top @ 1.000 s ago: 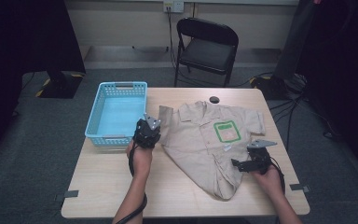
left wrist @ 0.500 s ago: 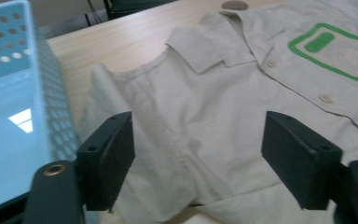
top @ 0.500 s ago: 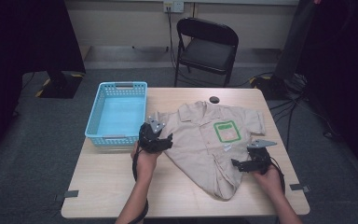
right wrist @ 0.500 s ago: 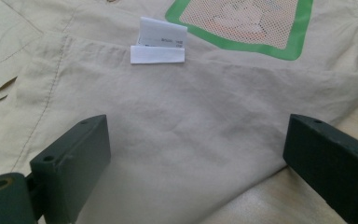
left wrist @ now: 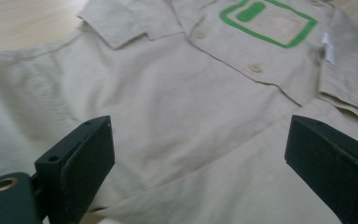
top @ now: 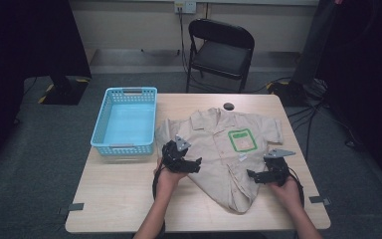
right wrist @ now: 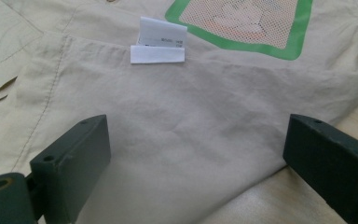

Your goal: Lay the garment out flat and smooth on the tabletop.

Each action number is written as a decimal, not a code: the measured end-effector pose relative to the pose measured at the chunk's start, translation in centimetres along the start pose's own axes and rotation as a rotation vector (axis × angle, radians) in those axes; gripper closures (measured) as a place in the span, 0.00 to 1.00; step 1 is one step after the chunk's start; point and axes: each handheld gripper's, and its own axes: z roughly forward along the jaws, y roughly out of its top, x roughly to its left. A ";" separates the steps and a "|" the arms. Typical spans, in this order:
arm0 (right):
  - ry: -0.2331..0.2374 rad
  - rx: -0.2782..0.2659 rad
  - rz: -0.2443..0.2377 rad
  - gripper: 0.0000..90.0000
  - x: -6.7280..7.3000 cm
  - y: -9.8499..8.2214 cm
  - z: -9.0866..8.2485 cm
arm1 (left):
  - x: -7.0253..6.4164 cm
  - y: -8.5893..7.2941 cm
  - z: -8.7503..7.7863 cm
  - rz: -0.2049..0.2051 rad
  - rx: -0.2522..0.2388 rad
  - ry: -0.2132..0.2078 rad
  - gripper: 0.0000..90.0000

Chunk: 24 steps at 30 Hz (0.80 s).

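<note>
Black folding chair [top: 220,52] beyond wooden table [top: 114,199] (grey carpet [top: 45,164], dim room)

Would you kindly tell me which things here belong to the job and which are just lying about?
Job: shirt, left gripper, right gripper, both with jaws open over it.
Lying about: blue basket, black disc, folding chair.

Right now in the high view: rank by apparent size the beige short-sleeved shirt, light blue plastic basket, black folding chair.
1. Beige short-sleeved shirt
2. Black folding chair and light blue plastic basket: look alike in size, and the chair stands farther off, so no ranking between them.
</note>
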 end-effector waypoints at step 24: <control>-0.005 0.001 0.003 0.07 0.1 -0.1 -0.1 | -3.3 -2.5 3.1 0.117 0.137 -0.103 0.01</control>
